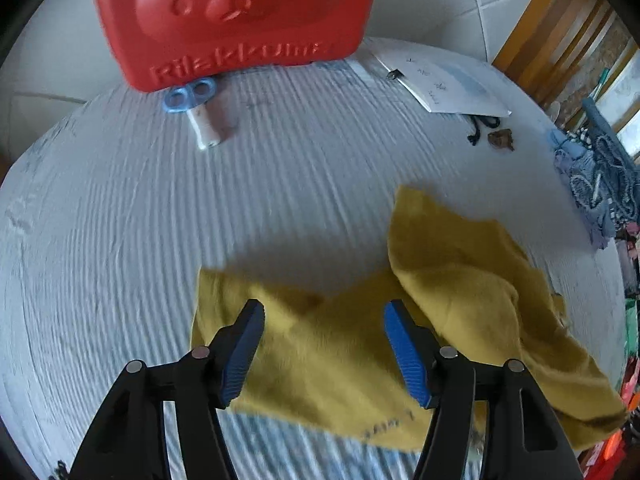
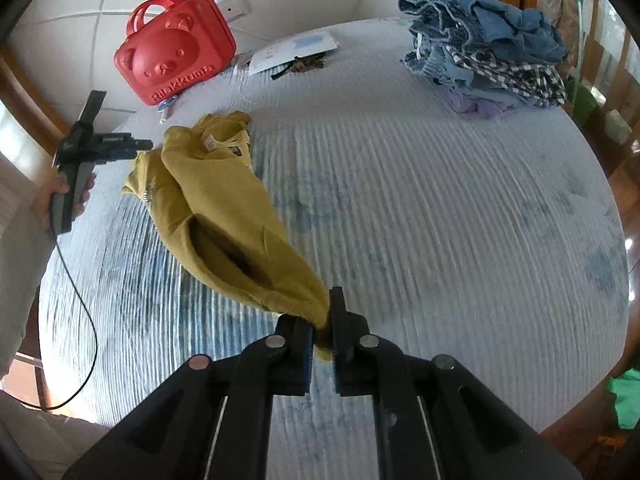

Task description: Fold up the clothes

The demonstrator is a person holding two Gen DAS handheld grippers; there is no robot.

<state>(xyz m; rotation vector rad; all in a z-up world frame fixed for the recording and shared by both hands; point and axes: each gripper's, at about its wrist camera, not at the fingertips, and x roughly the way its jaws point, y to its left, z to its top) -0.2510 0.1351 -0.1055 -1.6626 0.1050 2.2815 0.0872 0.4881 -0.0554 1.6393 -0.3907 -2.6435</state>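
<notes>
A mustard-yellow garment (image 1: 460, 304) lies crumpled on the white ribbed table cover (image 1: 200, 216). My left gripper (image 1: 324, 316) is open just above the garment's near edge, its blue pads (image 1: 400, 344) apart with cloth showing between them. In the right wrist view my right gripper (image 2: 321, 320) is shut on one end of the yellow garment (image 2: 224, 208), which stretches away from it toward the left gripper (image 2: 132, 145) at the far left.
A red bear-faced case (image 1: 240, 12) stands at the table's back, with a blue clip (image 1: 188, 94) and a small roll in front. Papers (image 1: 452, 80) lie back right. A pile of blue denim and checked clothes (image 2: 488, 44) sits at the far right.
</notes>
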